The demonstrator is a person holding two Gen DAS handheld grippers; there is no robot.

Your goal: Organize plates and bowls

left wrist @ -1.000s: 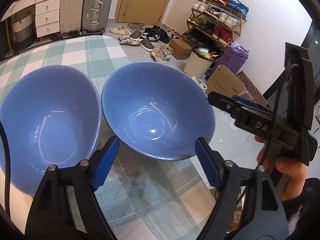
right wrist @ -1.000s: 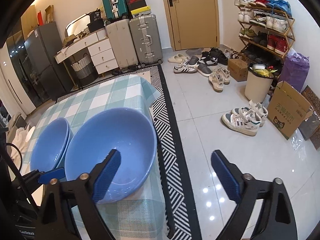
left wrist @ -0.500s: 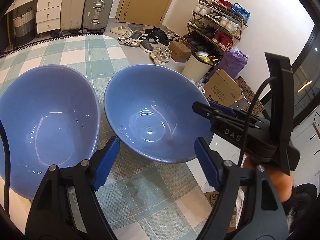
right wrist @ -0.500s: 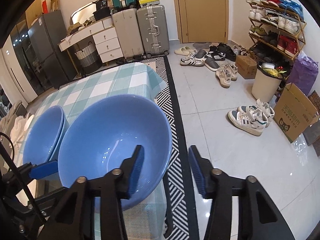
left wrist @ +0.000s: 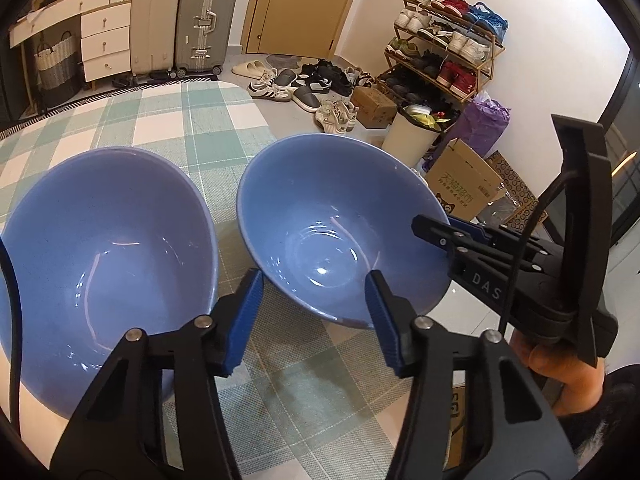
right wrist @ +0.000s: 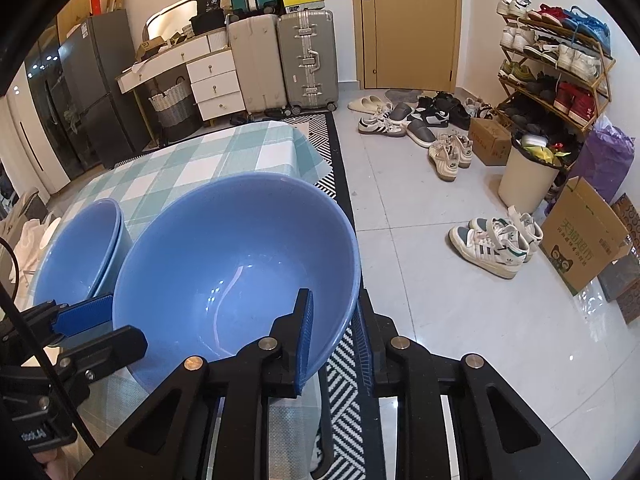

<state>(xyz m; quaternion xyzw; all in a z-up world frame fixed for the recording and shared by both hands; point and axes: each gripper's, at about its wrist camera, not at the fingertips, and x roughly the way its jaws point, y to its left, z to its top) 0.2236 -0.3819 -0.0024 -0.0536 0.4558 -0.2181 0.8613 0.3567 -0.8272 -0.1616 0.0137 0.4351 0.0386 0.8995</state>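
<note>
1. On my right wrist view, the right gripper (right wrist: pixel 332 336) is clamped on the rim of the right blue bowl (right wrist: pixel 236 264): one blue pad sits inside the wall, the other outside it, and its jaws have just been closing onto that rim.
2. That bowl sits at the right edge of the table (right wrist: pixel 224 152), on the green-and-white checked cloth, partly over the edge above the striped rug (right wrist: pixel 340 364).
3. The left blue bowl (left wrist: pixel 104 252) stands just beside it on the cloth; from the right view it looks like two bowls nested.
4. My left gripper (left wrist: pixel 316 320) hovers in front of the right bowl's near side. Its jaws have just been closing to a middling gap, with the near rim between the pads but not pinched.
5. A hand (left wrist: pixel 560 372) holds the right gripper's handle at the lower right.
</note>
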